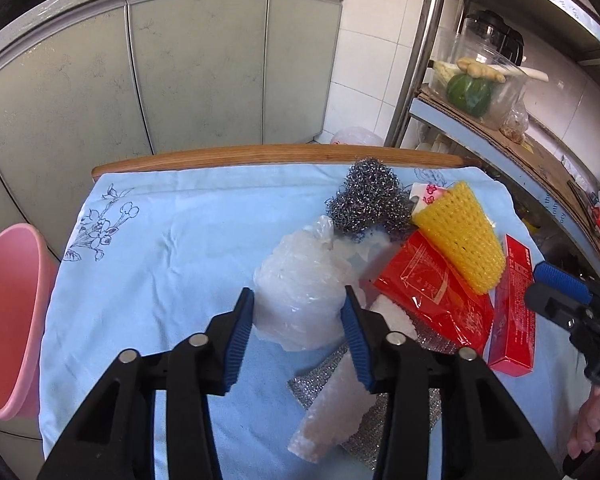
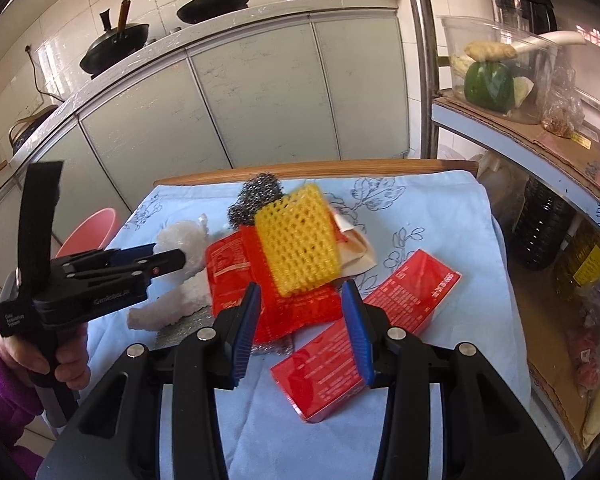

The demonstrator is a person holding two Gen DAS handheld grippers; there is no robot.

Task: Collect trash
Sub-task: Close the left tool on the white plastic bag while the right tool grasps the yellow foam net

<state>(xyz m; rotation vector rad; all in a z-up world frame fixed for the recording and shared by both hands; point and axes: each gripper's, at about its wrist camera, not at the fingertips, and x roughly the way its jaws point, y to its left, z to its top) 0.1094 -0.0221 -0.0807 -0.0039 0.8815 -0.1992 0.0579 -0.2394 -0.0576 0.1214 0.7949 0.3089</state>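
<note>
- Nearest our left lens, the left gripper (image 1: 298,320) holds its fingers (image 1: 240,328) spread wide on either side of the crumpled clear plastic bag (image 1: 300,284); nothing is pinched, and we cannot tell whether the pads touch the film.
- Our right gripper (image 2: 300,320) is likewise spread and empty, hovering above the red foil wrapper (image 2: 236,264), with the red carton (image 2: 364,336) just beside its right-hand finger.
- We take the bag as our landmark. The steel wool scourer (image 1: 370,200) sits just behind it, the yellow foam net (image 1: 460,236) beyond it to the right on top of the red wrapper, and a white foam sleeve (image 1: 332,412) lies in front of it over a silvery scrub pad (image 1: 400,420).
- All of this trash rests on the blue cloth of the tabletop (image 1: 160,260); the pink bin (image 1: 8,316) stands well apart to the left of the bag, below the cloth's edge.
- We judge the bag slippery and springy: closing on a loose fold could let it slide out on the way to the bin.
- Closing low could snag the cloth and drag the pile.
- The two grippers work close together, so they could collide.
</note>
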